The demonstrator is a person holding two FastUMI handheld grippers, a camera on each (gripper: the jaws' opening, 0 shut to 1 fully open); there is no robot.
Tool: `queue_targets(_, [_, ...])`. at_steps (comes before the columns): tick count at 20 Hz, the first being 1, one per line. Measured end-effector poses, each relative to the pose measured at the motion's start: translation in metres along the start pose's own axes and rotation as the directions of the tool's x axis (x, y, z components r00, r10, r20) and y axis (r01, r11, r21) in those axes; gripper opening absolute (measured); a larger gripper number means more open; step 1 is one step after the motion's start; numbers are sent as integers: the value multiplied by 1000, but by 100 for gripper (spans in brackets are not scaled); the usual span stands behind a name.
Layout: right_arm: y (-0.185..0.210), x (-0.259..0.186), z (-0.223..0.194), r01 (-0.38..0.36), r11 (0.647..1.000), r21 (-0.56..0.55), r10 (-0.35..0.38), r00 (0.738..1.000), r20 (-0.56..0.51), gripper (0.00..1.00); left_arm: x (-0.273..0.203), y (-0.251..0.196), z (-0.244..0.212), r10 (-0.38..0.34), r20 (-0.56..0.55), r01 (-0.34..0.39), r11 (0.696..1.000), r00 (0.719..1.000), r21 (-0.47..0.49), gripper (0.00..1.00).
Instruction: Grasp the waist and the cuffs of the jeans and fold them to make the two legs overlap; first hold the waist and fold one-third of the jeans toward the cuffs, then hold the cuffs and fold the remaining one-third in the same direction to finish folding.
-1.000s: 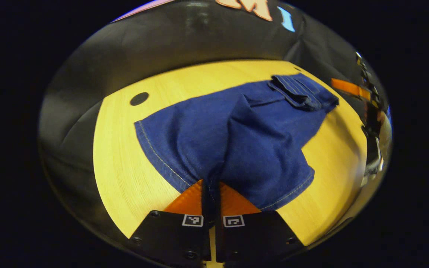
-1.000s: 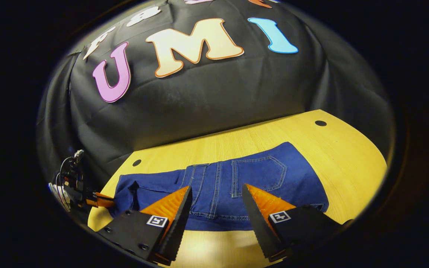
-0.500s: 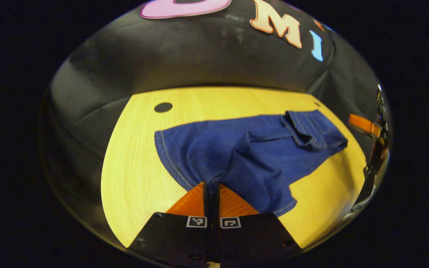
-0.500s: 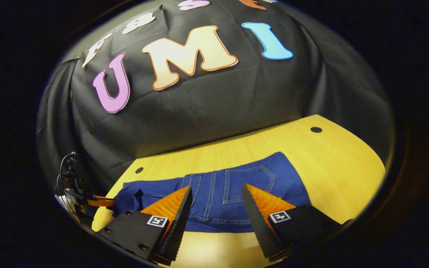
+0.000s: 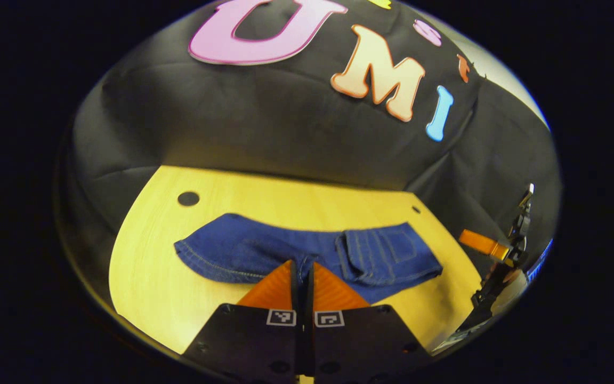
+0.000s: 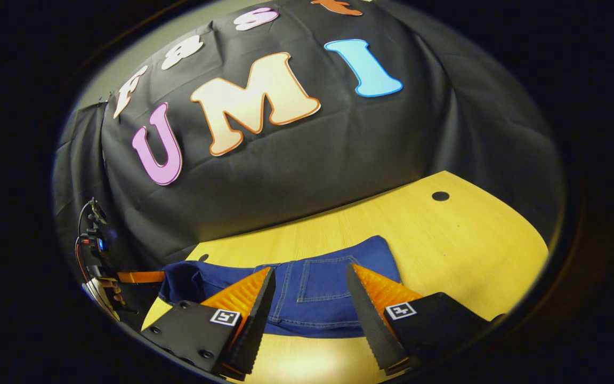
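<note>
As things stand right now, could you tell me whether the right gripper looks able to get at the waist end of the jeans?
Probably yes. The right gripper is open, and the pocketed waist end of the jeans lies flat on the table directly ahead between its fingers, with nothing between them. The left gripper is pinching the jeans elsewhere.

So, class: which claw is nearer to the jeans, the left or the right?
Left. The left claw is shut on the jeans, pinching the denim. The right claw is open, above their near edge, not gripping.

The left tongs (image 5: 303, 269) cover the near edge of the jeans (image 5: 264, 250), the desk (image 6: 461, 240) runs off below, and the far hand (image 6: 105, 288) is too small to make out.
</note>
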State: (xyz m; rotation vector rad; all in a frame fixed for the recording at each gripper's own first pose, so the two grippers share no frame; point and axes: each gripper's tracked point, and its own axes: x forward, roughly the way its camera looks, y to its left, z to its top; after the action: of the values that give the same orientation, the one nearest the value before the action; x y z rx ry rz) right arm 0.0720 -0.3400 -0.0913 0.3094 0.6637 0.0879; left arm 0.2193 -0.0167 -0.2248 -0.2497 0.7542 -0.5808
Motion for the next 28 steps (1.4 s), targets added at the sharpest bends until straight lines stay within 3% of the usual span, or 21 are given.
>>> queue_targets(8, [-65, -36, 30, 34, 999, 18, -34, 999, 33, 83, 44, -128, 21, -158, 7, 157, 984, 987, 86, 0])
queue_targets(16, [-127, -58, 38, 85, 995, 48, -87, 995, 40, 83, 122, -202, -44, -219, -136, 235, 964, 966, 121, 0])
queue_targets(18, [-137, -58, 33, 90, 995, 37, -91, 996, 23, 83, 132, -209, -62, -201, -173, 226, 963, 964, 144, 0])
queue_targets(20, [-144, -59, 30, 84, 996, 17, -85, 996, 11, 83, 141, -209, -75, -122, -203, 172, 953, 972, 249, 0])
queue_targets(22, [-152, -57, 28, 74, 997, -1, -74, 997, -4, 83, 147, -211, -74, -36, -175, 107, 903, 984, 416, 0])
queue_targets(23, [-154, -55, 28, 65, 998, 1, -65, 998, -9, 83, 147, -223, -72, -43, -149, 108, 883, 988, 457, 1])
queue_targets(24, [-154, -55, 30, 50, 999, 8, -50, 999, -10, 83, 145, -238, -67, -66, -117, 114, 876, 991, 470, 7])
queue_targets(25, [-152, -54, 31, 34, 999, 13, -34, 999, -11, 83, 141, -255, -62, -101, -81, 127, 877, 992, 464, 38])
queue_targets(27, [-151, -53, 33, 4, 1000, 9, -4, 1000, -6, 83, 120, -270, -47, -104, 2, 92, 885, 995, 456, 100])
queue_targets(28, [-149, -52, 35, -11, 1000, 6, 11, 1000, -3, 83, 115, -272, -39, -92, 47, 62, 893, 995, 446, 95])
